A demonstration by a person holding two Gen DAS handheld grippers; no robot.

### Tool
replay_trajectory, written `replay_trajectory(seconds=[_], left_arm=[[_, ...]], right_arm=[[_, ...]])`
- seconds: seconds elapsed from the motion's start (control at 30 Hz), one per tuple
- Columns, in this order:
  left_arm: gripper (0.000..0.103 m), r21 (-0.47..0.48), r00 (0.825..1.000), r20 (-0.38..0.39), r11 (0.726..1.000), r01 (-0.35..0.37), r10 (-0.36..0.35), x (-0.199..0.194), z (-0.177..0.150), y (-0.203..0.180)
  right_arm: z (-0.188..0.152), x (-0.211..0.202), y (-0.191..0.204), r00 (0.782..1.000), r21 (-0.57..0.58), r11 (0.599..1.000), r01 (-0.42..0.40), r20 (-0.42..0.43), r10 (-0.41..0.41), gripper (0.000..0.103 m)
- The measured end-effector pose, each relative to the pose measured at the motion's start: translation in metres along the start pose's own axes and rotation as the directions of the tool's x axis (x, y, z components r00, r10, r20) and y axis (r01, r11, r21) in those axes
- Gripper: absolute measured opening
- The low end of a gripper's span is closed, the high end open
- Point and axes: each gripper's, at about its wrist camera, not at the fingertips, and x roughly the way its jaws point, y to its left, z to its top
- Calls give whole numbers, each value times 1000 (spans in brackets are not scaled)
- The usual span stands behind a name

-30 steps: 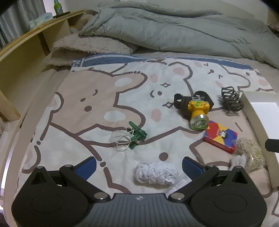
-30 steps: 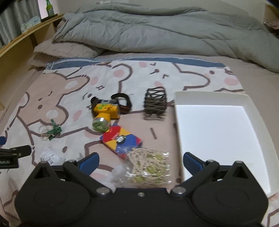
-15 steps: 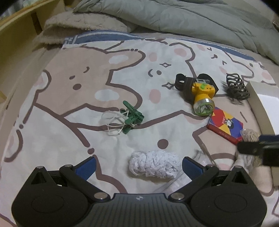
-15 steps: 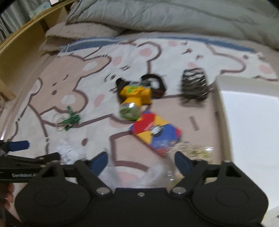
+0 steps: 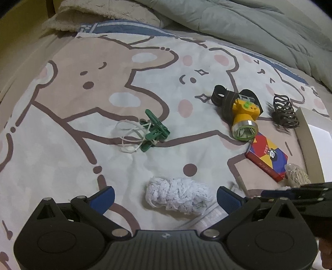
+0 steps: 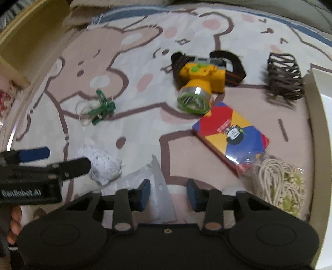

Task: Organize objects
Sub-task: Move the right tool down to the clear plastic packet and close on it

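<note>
Objects lie on a bear-print bedsheet. A white crumpled cloth ball (image 5: pixel 178 195) lies between the blue pads of my open left gripper (image 5: pixel 165 197). Farther off lie a green clothespin with white string (image 5: pixel 154 130), a yellow headlamp (image 5: pixel 243 116), a colourful card box (image 5: pixel 266 158), a dark wire coil (image 5: pixel 284 112) and a bag of beige cord (image 6: pixel 280 182). My right gripper (image 6: pixel 168 193) stands part-closed, jaws either side of a clear plastic packet (image 6: pixel 159 187). The white tray (image 6: pixel 315 116) is at the right.
A grey duvet (image 5: pixel 249 22) and a fleece pillow (image 5: pixel 108 12) lie at the far end of the bed. A wooden bed frame (image 6: pixel 25 47) runs along the left. My left gripper shows in the right wrist view (image 6: pixel 41 162).
Both grippers have moved forward and down toward the bed. My right gripper has shifted left, away from the tray, and narrowed its jaws over the clear packet. The left stays open around the cloth ball.
</note>
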Motion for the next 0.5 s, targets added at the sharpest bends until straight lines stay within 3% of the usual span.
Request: replay_trajectory(seconds=[0.07, 0.13, 0.3, 0.5], left_arm=[[103, 7, 1000, -5, 1000, 1, -1, 3, 0, -2], [103, 12, 1000, -12, 1000, 1, -1, 7, 0, -3], [103, 1, 999, -34, 1000, 10, -10, 13, 2, -7], [103, 12, 999, -46, 1000, 17, -17, 16, 1, -13]], right_arm=[[-2, 4, -1, 1000, -22, 1000, 10, -16, -11, 24], [-3, 4, -1, 999, -37, 999, 31, -12, -32, 3], [-2, -8, -11, 995, -30, 996, 81, 53, -79, 1], [-1, -26, -36, 975, 15, 984, 180, 128, -181, 1]])
